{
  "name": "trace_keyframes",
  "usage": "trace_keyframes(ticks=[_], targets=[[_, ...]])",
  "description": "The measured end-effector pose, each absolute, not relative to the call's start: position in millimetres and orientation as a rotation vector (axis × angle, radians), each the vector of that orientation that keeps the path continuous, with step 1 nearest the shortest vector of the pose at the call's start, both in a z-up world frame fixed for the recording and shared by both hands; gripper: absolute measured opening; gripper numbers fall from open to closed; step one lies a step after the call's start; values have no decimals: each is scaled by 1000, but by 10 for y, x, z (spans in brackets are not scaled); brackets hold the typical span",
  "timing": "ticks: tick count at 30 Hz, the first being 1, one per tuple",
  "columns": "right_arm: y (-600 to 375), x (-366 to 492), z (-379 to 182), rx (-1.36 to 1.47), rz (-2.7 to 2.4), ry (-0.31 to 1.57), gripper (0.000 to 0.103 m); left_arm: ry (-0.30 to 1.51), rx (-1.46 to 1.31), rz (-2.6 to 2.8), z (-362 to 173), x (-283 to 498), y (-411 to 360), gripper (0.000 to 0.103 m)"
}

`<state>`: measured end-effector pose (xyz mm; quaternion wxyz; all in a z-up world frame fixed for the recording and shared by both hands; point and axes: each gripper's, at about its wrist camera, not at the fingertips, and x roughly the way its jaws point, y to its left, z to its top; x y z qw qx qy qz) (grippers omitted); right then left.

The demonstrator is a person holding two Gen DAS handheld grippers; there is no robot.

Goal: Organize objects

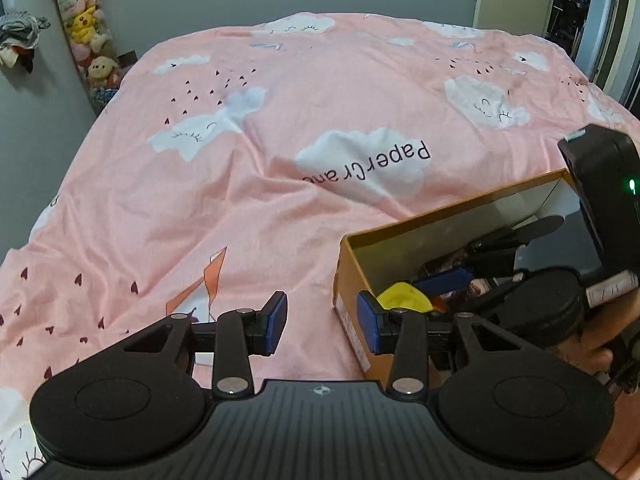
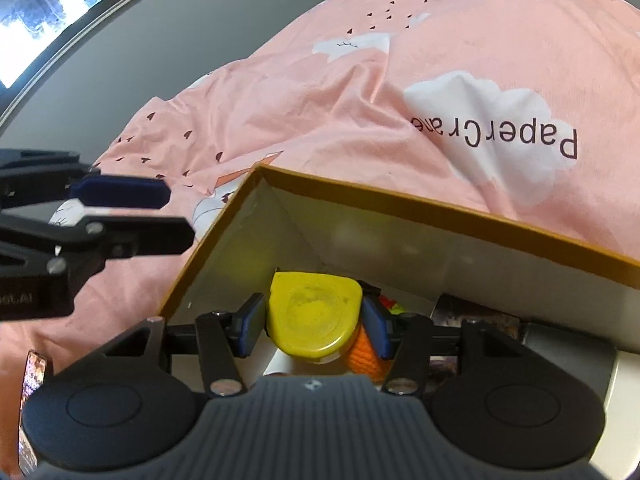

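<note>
An open orange cardboard box (image 1: 352,280) lies on the pink bed cover; it also shows in the right wrist view (image 2: 440,204). My right gripper (image 2: 316,326) is inside the box, shut on a yellow rounded lid-like object (image 2: 314,316), with an orange knitted item (image 2: 362,354) just under it. In the left wrist view the yellow object (image 1: 402,298) shows inside the box among dark items. My left gripper (image 1: 322,326) is open and empty, its jaws straddling the box's near-left corner. It also shows in the right wrist view (image 2: 120,208).
The pink cloud-print bed cover (image 1: 280,120) fills most of both views. A tall holder of plush toys (image 1: 84,28) stands by the grey wall at far left. A doorway (image 1: 580,8) is at far right. A window (image 2: 48,4) shows upper left.
</note>
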<state>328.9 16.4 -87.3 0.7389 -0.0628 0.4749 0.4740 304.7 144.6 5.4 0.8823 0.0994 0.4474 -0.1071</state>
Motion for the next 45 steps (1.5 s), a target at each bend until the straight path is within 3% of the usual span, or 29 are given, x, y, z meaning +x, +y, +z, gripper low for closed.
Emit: trace_keyframes(ticks=[16, 28, 33, 35, 40, 43, 45], targets=[[-78, 3180, -507, -106, 997, 1004, 56, 898, 151, -241, 170, 2780, 1371, 48], [-1062, 2497, 383, -116, 870, 782, 57, 637, 175, -246, 770, 1966, 819, 48], [-1555, 2028, 660, -101, 775, 629, 63, 533, 145, -226, 916, 1563, 618, 52], [-1743, 1818, 718, -85, 719, 555, 66, 484, 148, -211, 953, 1400, 544, 61], [-2053, 1413, 700, -24, 648, 451, 72, 412, 149, -132, 915, 1141, 393, 62], [-2154, 1227, 594, 1, 605, 406, 87, 409, 161, -109, 796, 1065, 314, 62], [-2181, 1151, 483, 3, 568, 394, 89, 412, 192, -90, 679, 1018, 254, 62]])
